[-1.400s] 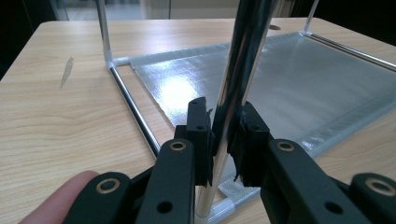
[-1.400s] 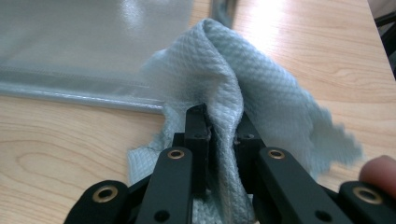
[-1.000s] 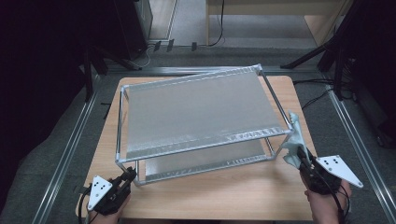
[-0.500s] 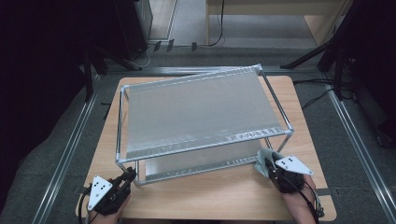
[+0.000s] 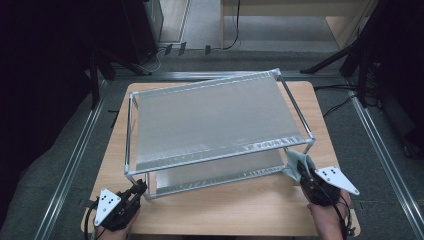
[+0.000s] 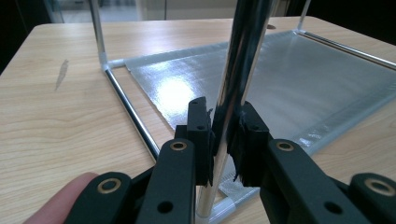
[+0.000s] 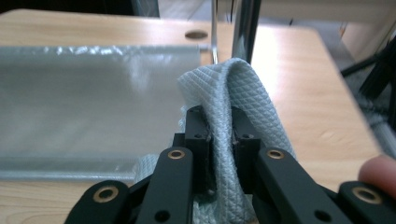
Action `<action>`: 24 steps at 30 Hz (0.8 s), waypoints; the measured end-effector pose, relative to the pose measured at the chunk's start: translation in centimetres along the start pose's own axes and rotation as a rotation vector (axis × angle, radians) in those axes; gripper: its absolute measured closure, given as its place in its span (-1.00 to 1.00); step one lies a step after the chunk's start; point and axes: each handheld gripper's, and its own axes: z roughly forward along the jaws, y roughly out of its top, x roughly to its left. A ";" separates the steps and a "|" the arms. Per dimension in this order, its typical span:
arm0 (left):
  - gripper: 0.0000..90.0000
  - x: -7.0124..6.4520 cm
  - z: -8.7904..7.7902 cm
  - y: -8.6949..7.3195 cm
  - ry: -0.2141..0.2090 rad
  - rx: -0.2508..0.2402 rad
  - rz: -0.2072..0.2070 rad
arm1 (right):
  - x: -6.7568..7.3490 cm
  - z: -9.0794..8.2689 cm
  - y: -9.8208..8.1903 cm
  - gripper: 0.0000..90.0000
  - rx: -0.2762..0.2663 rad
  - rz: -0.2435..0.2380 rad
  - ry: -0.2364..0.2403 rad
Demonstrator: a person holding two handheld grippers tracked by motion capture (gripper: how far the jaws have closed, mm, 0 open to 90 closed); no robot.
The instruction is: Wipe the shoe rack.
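two grips: rack post [image 6: 236,84], cloth [image 7: 243,107]

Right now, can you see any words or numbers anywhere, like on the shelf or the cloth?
No words, numbers or signs can be read here.
The metal shelf rack: bare, no label.
The grey cloth in the right gripper: a woven diamond pattern, no print.
The left gripper, clamped on a shiny rack post: plain black, no lettering.
The wooden table: no marks to read.
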 end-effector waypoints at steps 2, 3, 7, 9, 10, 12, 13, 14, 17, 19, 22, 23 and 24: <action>0.77 -0.1 0.0 0.0 -0.008 0.002 0.000 | -0.2 -1.0 1.0 0.79 -0.030 -0.011 -0.009; 0.77 -0.1 0.0 0.0 -0.010 0.003 0.001 | -0.4 -1.6 1.5 0.79 -0.052 -0.004 -0.010; 0.76 0.0 -0.1 0.0 -0.020 0.004 -0.005 | -1.3 -4.4 4.4 0.82 -0.159 0.024 -0.015; 0.74 0.1 -0.2 0.1 -0.037 0.005 -0.025 | -1.2 -5.5 5.9 0.83 -0.204 0.010 -0.013; 0.72 0.1 -0.3 0.1 -0.038 0.001 -0.029 | -1.1 -5.8 6.6 0.83 -0.221 -0.006 -0.011; 0.70 0.2 -0.4 0.2 -0.042 -0.008 -0.033 | -0.7 -5.9 8.1 0.83 -0.257 -0.031 -0.011; 0.70 0.1 -0.5 0.3 -0.042 -0.013 -0.033 | -0.7 -5.7 8.5 0.83 -0.262 -0.035 -0.012; 0.70 0.1 -0.5 0.3 -0.044 -0.014 -0.033 | -0.5 -5.1 9.2 0.84 -0.263 -0.037 -0.014; 0.74 0.1 -0.6 0.4 -0.053 -0.018 -0.019 | -0.2 -3.4 10.3 0.84 -0.244 -0.026 -0.011; 0.76 -0.1 -0.6 0.3 -0.064 -0.024 -0.007 | 0.2 -1.9 10.6 0.84 -0.196 -0.026 0.021; 0.78 -0.6 -0.5 0.3 -0.084 -0.023 0.020 | 2.1 0.0 10.4 0.85 -0.131 -0.067 0.068; 0.78 -0.8 -0.5 0.3 -0.090 -0.022 0.034 | 3.0 0.4 10.2 0.85 -0.120 -0.094 0.080; 0.79 -1.1 -0.5 0.3 -0.096 -0.020 0.050 | 3.9 0.6 10.1 0.85 -0.119 -0.115 0.096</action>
